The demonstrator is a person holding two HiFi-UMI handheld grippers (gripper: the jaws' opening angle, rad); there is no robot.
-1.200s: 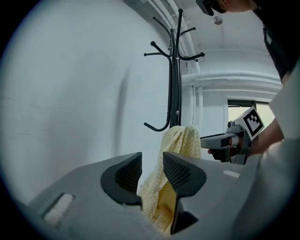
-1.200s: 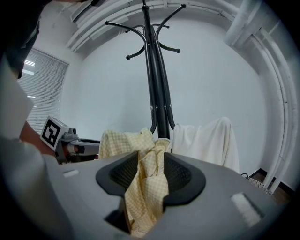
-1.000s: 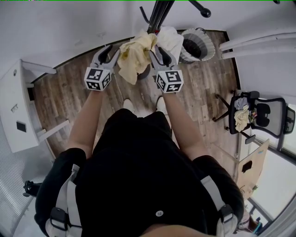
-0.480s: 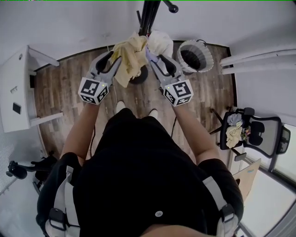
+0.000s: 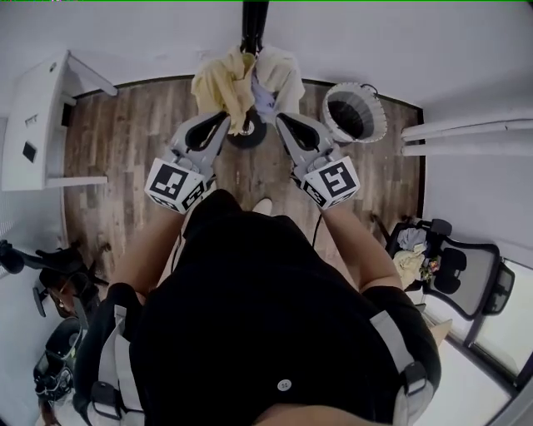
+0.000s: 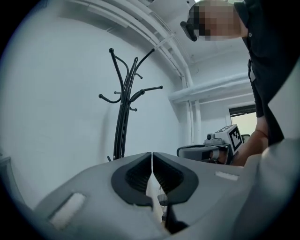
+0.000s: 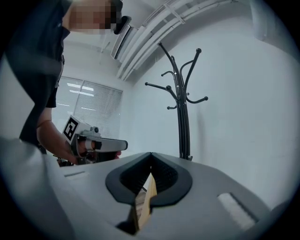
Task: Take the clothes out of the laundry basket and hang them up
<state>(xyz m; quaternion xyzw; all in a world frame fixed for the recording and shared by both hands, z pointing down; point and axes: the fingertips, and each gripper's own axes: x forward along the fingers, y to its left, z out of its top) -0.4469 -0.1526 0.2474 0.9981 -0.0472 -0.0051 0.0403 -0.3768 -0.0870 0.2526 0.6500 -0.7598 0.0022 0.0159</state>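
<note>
Clothes (image 5: 237, 83), one yellow and one white, are hanging on the black coat rack (image 5: 252, 21) near the laundry basket (image 5: 375, 131). The left gripper (image 5: 220, 123) and right gripper (image 5: 284, 123) are hovering just in front of them. Their jaws have just been closing and are pressing together on nothing. A yellowish sliver is showing beneath the right jaws, possibly floor.

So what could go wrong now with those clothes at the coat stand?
The yellow cloth and the white cloth look bunched loosely around the coat stand, not spread out, so they might slip to the floor. The laundry basket stands close to the stand and could get kicked over.
</note>
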